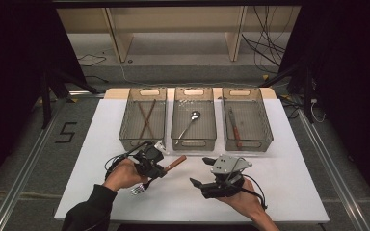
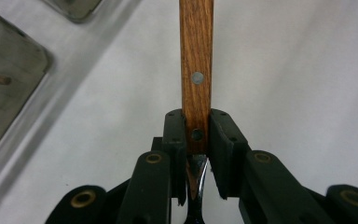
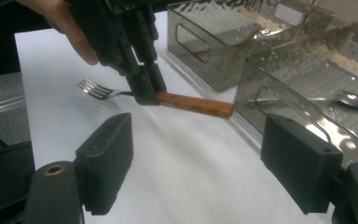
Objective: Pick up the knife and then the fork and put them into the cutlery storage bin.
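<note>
The left gripper (image 1: 160,169) clamps a wooden-handled fork (image 1: 172,164) near the handle's metal end, holding it just above the white table (image 1: 279,159), tines toward the person. The right gripper (image 1: 198,183) hovers nearby with jaws wide apart and nothing between them. Beyond stand three clear bins side by side: the left bin (image 1: 143,118) with chopsticks (image 1: 146,118), the middle bin (image 1: 194,118) with a spoon (image 1: 191,122), the right bin (image 1: 246,118) with a knife (image 1: 234,127). The fork's handle end points at the left and middle bins, close to them.

left gripper (image 1: 160,169) at seven o'clock, jaws clamped, pointing to two o'clock; right gripper (image 1: 203,172) at five o'clock, jaws spread wide.
</note>
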Action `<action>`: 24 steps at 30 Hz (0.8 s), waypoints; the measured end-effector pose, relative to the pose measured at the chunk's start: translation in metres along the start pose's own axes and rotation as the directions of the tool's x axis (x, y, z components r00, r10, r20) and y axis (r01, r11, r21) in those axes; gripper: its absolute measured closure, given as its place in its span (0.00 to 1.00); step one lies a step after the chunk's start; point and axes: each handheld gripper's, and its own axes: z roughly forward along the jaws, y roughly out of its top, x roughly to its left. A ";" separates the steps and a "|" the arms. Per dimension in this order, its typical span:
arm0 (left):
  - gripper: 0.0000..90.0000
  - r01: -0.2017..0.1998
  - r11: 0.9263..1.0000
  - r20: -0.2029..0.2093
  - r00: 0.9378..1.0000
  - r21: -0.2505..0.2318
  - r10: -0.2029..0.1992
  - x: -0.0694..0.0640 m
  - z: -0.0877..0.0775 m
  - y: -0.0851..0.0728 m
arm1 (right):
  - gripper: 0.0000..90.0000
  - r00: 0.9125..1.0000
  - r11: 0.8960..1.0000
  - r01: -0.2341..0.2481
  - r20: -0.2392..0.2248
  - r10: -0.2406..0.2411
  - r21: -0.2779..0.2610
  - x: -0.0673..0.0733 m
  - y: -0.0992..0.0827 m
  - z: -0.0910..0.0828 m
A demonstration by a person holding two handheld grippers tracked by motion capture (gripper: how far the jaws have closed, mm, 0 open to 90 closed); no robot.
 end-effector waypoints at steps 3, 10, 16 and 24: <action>0.86 -0.004 1.000 0.021 1.000 0.011 0.004 -0.003 -0.004 0.002 | 0.29 1.000 1.000 0.031 0.001 -0.031 0.002 0.005 0.004 0.004; 0.86 -0.027 0.999 0.045 0.999 0.023 0.026 -0.016 -0.010 0.007 | 0.29 0.984 0.984 0.175 0.039 -0.176 0.026 0.019 0.006 0.010; 0.86 -0.051 0.999 0.066 0.997 0.020 0.049 -0.025 -0.016 0.012 | 0.31 0.933 0.937 0.341 0.090 -0.347 0.080 0.036 0.003 0.018; 0.86 -0.090 0.995 0.072 0.994 0.031 0.088 -0.033 -0.019 0.015 | 0.36 0.839 0.848 0.505 0.140 -0.525 0.159 0.052 -0.001 0.031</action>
